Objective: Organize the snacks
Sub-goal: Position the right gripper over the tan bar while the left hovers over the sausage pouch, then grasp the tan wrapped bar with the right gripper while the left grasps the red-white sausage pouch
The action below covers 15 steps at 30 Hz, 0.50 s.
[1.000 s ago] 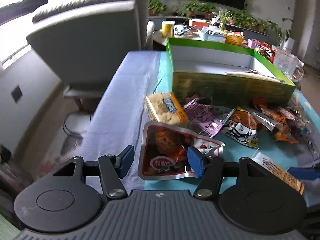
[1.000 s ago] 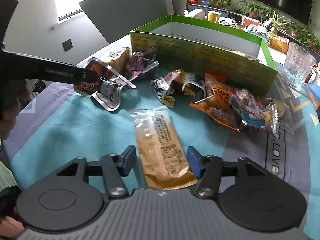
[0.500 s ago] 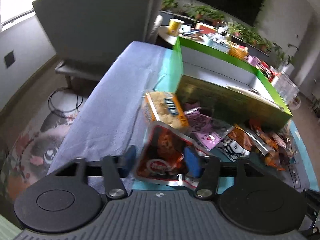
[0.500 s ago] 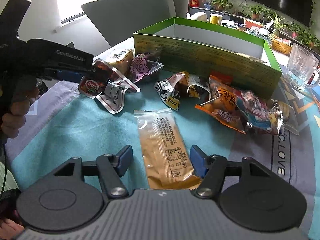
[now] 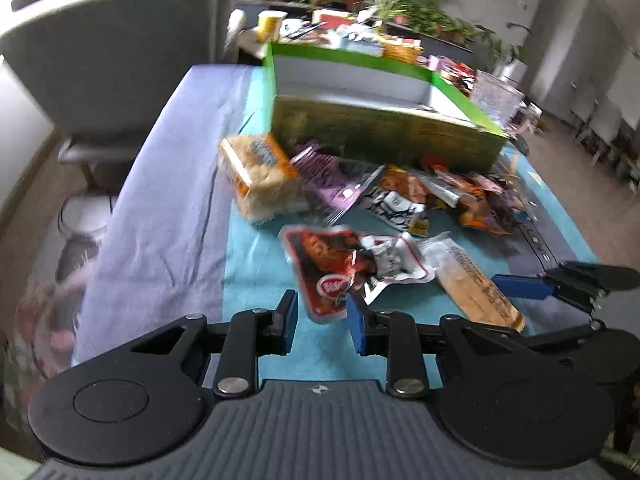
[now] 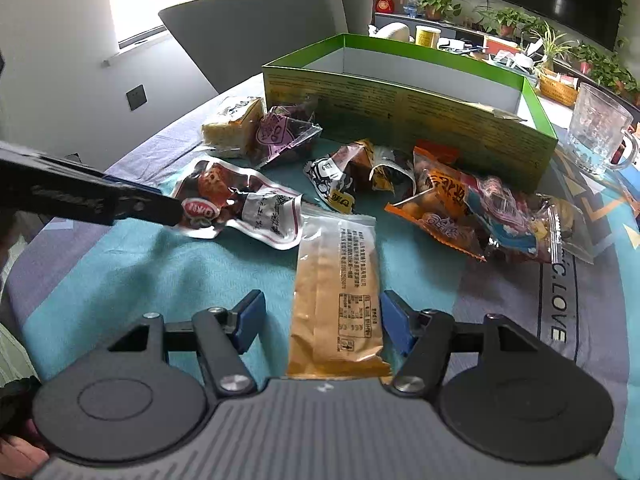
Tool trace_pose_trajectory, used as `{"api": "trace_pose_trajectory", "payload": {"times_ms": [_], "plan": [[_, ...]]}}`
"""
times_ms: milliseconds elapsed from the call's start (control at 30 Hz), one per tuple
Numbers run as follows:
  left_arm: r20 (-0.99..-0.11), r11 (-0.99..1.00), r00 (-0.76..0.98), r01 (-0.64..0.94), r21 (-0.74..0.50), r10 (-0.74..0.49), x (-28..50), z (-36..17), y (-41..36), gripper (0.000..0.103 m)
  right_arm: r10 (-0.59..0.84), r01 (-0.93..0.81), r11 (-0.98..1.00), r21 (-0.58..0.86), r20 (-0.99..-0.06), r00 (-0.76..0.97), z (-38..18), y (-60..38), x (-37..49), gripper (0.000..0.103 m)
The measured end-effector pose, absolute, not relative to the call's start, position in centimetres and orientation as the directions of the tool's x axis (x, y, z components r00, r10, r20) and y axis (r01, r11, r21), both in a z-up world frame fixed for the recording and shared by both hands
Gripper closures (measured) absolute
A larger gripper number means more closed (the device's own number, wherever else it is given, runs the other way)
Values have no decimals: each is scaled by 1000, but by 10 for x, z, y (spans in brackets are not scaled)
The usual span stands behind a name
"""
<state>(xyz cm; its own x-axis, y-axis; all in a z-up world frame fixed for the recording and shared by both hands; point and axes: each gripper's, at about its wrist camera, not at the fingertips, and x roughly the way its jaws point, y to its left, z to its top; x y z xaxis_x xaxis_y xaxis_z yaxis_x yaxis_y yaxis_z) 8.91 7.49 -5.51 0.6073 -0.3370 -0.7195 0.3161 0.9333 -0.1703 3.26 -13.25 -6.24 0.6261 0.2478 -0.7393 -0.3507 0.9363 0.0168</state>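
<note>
Left gripper (image 5: pixel 322 320): jaws part-closed around the near edge of the red foil pouch (image 5: pixel 332 264), low centre of frame; a real pinch I cannot tell
Right gripper (image 6: pixel 322 322): spread wide, straddling the tan wrapper (image 6: pixel 338 300), touching nothing
Handling: both look light, crinkly, slippery; take the flat sealed edges
Look: pouch glossy red, silver-rimmed; wrapper long, printed
Beyond: green box (image 6: pixel 400 116) upper centre, empty inside as far as shows

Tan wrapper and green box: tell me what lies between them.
In the right wrist view, a black-and-white packet and an orange snack bag lie between the tan wrapper and the green box.
</note>
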Motion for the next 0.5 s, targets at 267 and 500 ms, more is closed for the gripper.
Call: {"api": "trace_pose_trajectory", "payload": {"times_ms": [267, 500], "plan": [[-665, 750, 618, 648, 129, -420, 117, -42, 40, 37, 235, -335, 942, 15, -743, 627, -62, -133, 32, 39], [-795, 548, 460, 813, 198, -395, 134, -61, 19, 36, 228, -325, 946, 16, -745, 627, -62, -135, 31, 39]]}}
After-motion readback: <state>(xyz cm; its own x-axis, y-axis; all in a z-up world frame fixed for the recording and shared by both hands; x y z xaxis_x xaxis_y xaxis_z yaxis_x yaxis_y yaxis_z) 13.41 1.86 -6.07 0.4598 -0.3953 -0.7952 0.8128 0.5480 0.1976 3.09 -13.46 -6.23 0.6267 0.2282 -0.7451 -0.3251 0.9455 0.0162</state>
